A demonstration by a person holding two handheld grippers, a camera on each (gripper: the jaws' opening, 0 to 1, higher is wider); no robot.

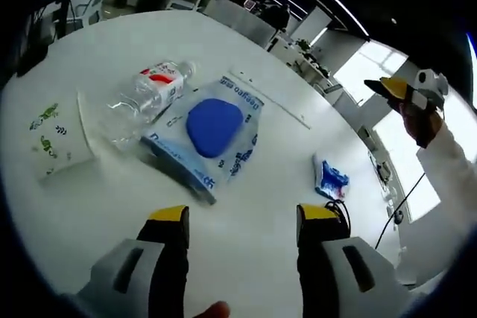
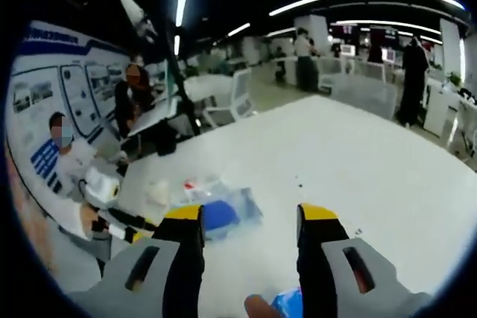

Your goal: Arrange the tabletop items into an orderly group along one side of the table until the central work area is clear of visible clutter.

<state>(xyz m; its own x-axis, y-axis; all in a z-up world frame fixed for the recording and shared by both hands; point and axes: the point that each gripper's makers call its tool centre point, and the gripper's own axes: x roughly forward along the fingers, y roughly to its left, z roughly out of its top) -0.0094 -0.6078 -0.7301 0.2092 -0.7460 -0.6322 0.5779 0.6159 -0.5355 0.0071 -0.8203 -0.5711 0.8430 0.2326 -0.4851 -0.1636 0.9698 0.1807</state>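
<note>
On the white table a clear plastic bottle with a red and white label lies on its side. Against it lies a flat blue package, and a white paper cup with green print lies at the left. A small blue packet sits apart at the right. My left gripper hovers open over bare table short of the package. My right gripper is raised above the table's right side. In the right gripper view my right gripper is open, the package and bottle beyond it, the packet beneath.
The left gripper comes in from the left, near the table's edge. A black cable hangs by the table's right edge. Office chairs, desks and several people stand beyond the table. Bare tabletop stretches to the right.
</note>
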